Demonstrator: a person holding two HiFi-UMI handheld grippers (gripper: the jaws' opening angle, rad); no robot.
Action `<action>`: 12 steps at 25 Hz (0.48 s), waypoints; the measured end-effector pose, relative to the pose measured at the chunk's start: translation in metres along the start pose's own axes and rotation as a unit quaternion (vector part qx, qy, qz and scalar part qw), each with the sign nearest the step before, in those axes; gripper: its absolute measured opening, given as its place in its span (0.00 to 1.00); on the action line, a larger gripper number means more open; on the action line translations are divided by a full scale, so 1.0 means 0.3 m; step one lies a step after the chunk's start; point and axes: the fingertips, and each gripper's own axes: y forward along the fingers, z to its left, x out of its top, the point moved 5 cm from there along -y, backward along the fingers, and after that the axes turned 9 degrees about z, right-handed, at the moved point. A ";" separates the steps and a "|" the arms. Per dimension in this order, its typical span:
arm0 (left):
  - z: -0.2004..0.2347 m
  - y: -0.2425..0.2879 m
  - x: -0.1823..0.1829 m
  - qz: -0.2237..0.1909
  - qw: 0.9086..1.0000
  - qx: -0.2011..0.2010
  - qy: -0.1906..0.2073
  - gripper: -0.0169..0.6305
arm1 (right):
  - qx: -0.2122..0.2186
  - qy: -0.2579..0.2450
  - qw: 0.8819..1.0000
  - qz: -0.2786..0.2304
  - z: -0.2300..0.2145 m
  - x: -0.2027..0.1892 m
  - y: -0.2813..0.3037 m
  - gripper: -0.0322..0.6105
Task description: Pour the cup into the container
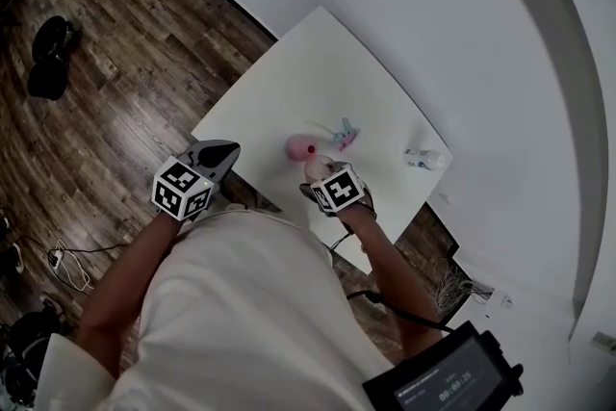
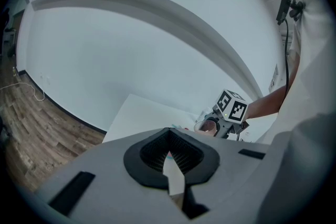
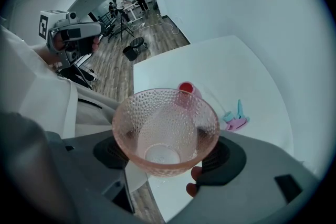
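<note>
Right gripper (image 1: 315, 172) tipped steeply down over white square table (image 1: 318, 63), jaws clamped wide on pink dimpled glass cup (image 3: 165, 128), just near of small pink container (image 1: 300, 147), left gripper (image 1: 218, 153) pinched closed, empty, at table's near-left edge

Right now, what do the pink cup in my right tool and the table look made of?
The cup: likely glass, maybe clear plastic; pink, see-through, glossy, covered in small raised bumps. The table: white, smooth, matte top, possibly laminate or painted board.
</note>
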 end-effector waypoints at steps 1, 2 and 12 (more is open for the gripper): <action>0.002 -0.002 0.000 0.000 1.000 -0.001 0.001 0.04 | 0.002 0.000 1.000 0.003 -0.001 0.004 0.002 0.64; 0.005 -0.003 0.001 0.000 1.000 -0.001 0.002 0.04 | 0.004 0.000 1.000 0.006 -0.002 0.008 0.002 0.64; 0.018 -0.021 0.004 -0.005 1.000 0.000 -0.002 0.04 | 0.016 0.006 0.999 0.037 -0.001 0.015 0.011 0.64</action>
